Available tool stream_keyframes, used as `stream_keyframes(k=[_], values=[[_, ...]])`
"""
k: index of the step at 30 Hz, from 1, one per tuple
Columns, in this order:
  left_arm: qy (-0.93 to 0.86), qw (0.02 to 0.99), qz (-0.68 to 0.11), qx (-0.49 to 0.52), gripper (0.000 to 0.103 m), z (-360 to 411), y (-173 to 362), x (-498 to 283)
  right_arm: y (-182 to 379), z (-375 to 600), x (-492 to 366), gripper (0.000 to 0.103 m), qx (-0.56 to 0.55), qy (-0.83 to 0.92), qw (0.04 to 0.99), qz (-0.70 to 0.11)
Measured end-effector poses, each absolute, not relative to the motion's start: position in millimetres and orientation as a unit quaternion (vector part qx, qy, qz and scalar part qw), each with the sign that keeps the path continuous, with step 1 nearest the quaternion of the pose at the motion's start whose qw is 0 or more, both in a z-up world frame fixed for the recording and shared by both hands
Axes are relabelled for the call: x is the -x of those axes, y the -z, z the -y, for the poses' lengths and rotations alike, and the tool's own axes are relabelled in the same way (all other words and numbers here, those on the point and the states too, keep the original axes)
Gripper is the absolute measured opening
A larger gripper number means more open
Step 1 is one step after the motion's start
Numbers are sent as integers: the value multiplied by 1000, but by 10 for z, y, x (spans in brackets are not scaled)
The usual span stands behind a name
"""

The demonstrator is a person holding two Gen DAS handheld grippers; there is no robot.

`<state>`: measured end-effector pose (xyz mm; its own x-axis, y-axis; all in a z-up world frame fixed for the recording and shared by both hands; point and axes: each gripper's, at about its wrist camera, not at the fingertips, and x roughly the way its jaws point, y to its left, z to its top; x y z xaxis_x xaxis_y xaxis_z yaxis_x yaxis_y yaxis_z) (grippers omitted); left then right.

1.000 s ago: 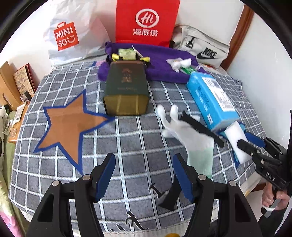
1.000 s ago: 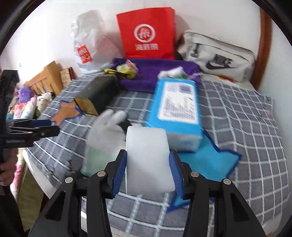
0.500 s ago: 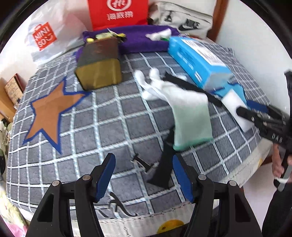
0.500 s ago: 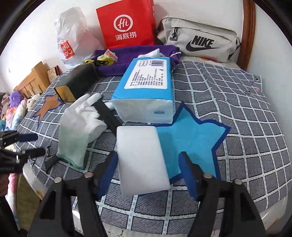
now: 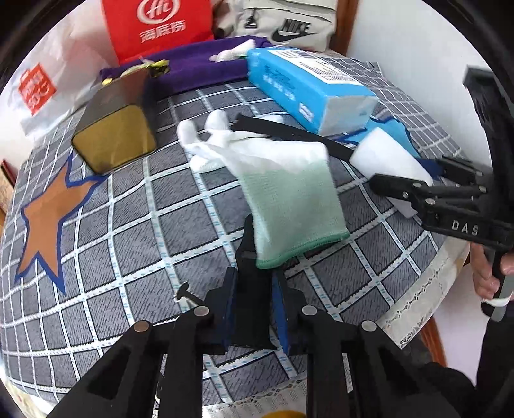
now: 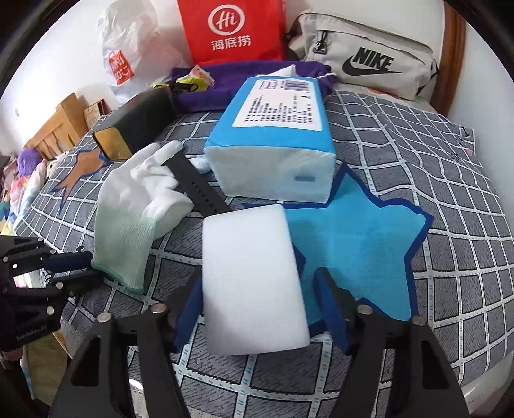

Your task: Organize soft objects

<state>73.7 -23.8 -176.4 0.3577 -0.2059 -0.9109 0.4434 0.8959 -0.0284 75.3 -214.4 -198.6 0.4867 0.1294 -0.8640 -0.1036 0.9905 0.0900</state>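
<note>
A table covered with a grey cloth checked in white (image 6: 401,154) carries the things. A white knitted glove with a pale green cuff (image 5: 289,189) is draped over a long black strap (image 5: 289,131), its cuff lying toward the near edge of the table and its fingers pointing toward the far edge. The left gripper (image 5: 253,308) is seen at the near edge, just below the cuff; its blue-padded jaws are closing, and the lower end of the black strap is pinched between the pads. Whether the glove itself is caught cannot be told.

A white rectangular foam sponge block (image 6: 253,283) lies near the right-hand end of the near edge, partly on a blue star-shaped patch (image 6: 359,231) of the cloth. The right gripper (image 6: 257,308) straddles the sponge; its jaws are closing, with the left pad beside the sponge's side and a gap left at the right pad, so the sponge is between them but not yet squeezed.

A blue-wrapped pack of paper tissues (image 6: 273,141) is placed behind the sponge, toward the middle. A dark rectangular tin with a gold end (image 5: 119,128) is set at the left, beside an orange star patch (image 5: 48,212). Along the far edge a purple towel (image 5: 192,70), a red paper bag (image 6: 231,29) and a grey waist bag (image 6: 369,54) are seen.
</note>
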Motion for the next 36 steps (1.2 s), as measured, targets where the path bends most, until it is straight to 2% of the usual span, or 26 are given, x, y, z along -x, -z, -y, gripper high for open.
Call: stream_keyframes(k=[2, 11, 15, 18, 20, 21, 22, 27, 36], values=[[168, 821, -534, -112, 21, 108, 1756, -752, 1976, 2133, -749, 52, -13, -71, 861, -503], [106, 822, -560, 5, 23, -666, 1775, -936, 1992, 2159, -722, 52, -21, -75, 856, -510], [106, 817, -565, -29, 43, -597, 1815, -917, 1983, 2175, -719, 53, -25, -77, 854, -514], [104, 823, -556, -46, 45, -537, 1836, -862, 1993, 2184, -710, 54, -28, -78, 853, -515], [98, 831, -543, -63, 38, -488, 1850, -822, 2012, 2176, -696, 54, -25, -77, 855, -512], [99, 834, -539, -65, 24, -470, 1850, -816, 2018, 2166, -690, 54, -22, -77, 856, -511], [104, 835, -537, -65, 20, -451, 1845, -827, 2022, 2156, -689, 53, -19, -76, 857, -509], [105, 836, -536, -48, 20, -459, 1785, -840, 1961, 2128, -672, 51, -4, -77, 861, -503], [107, 858, -503, -3, 20, -463, 1403, -975, 1468, 2201, -673, 51, -15, -93, 880, -466]])
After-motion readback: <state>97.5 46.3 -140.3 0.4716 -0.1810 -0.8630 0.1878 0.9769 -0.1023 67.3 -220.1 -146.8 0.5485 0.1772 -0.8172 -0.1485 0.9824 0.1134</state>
